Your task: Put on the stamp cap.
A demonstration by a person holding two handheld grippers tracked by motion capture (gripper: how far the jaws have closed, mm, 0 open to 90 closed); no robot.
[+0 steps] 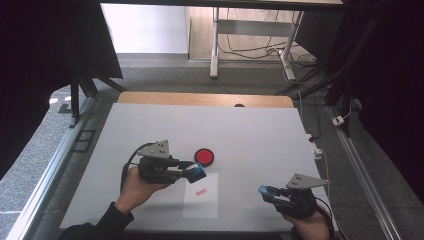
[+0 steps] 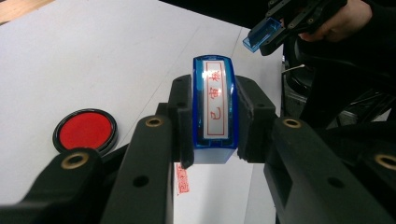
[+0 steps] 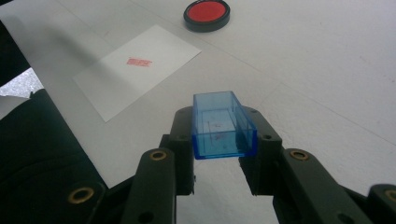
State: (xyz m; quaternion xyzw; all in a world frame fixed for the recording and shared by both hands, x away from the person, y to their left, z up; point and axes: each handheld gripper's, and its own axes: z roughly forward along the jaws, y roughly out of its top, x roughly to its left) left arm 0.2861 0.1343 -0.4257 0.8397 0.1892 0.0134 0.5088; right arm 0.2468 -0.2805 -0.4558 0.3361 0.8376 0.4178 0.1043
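Note:
My left gripper (image 1: 196, 171) (image 2: 214, 122) is shut on a blue stamp (image 2: 214, 109) (image 1: 197, 172), its face with red characters turned toward the camera. It hovers just above the top of a white paper sheet (image 1: 201, 196) (image 3: 137, 70) that bears a red stamp print (image 1: 200, 192) (image 3: 139, 61) (image 2: 182, 179). A round red ink pad (image 1: 204, 157) (image 2: 85, 130) (image 3: 207, 14) lies beyond the sheet. My right gripper (image 1: 266, 192) (image 3: 224, 133) is shut on the stamp's clear blue cap (image 3: 223, 126) (image 1: 264, 190) (image 2: 263, 35), held above the table at the near right.
The white table cover (image 1: 250, 135) spans the table, with a wooden edge (image 1: 205, 99) at the far side. Metal rails run along both sides. A dark sleeve (image 3: 42, 158) shows low in the right gripper view.

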